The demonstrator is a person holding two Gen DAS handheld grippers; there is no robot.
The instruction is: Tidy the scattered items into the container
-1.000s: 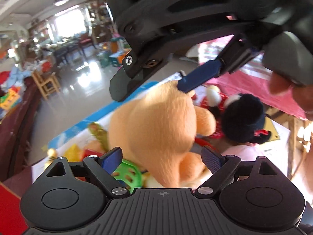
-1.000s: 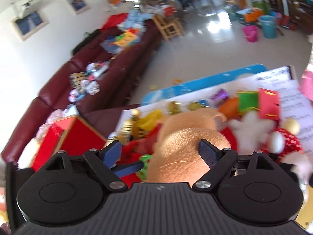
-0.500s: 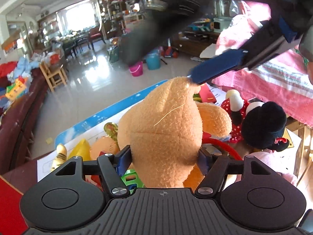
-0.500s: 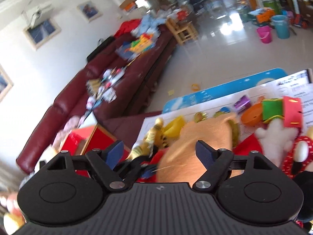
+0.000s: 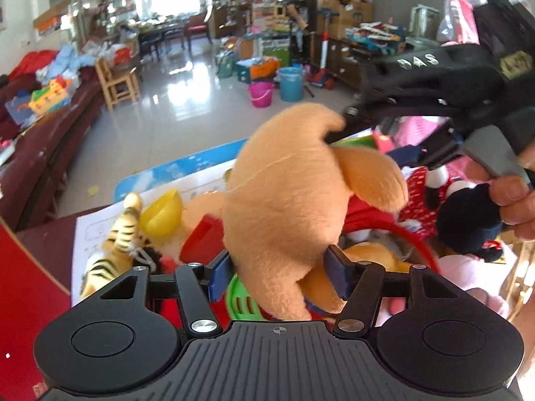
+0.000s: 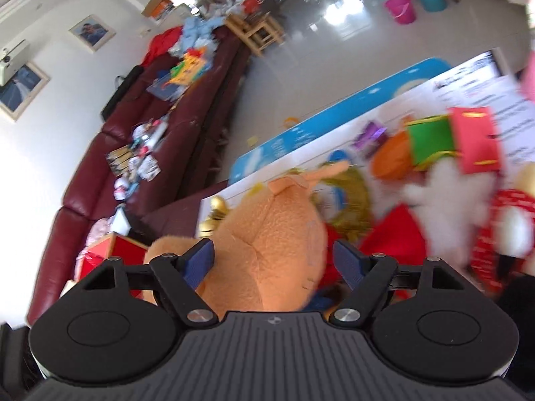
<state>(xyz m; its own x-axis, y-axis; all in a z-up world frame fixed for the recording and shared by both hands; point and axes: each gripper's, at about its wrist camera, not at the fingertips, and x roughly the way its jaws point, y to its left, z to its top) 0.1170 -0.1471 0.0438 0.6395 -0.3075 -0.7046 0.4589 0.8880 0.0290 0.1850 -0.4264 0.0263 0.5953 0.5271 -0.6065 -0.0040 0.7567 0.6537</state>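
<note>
Mid-pickup: the left gripper (image 5: 279, 272), jaws closing, clasps the orange plush toy (image 5: 301, 193); the right gripper (image 6: 275, 264), also closing, straddles it without pressing. Next, carry it toward the red basket (image 5: 418, 244) at four o'clock.

The orange plush (image 5: 294, 200) hogs the space between the left gripper (image 5: 279, 272)'s jaws, so whatever's behind it is mostly hidden, just a slice of green basket (image 5: 239, 297) below and a bit of red rim (image 5: 414, 244) off to the right. Can't see a face on it from either camera. In the right wrist view everything beyond the jaws on the right is motion-smeared: a white furry thing (image 6: 438, 193) and a red dotted toy (image 6: 501, 234) I can't make out. The person's hand (image 5: 516, 207) is cut off by the left view's right edge.
</note>
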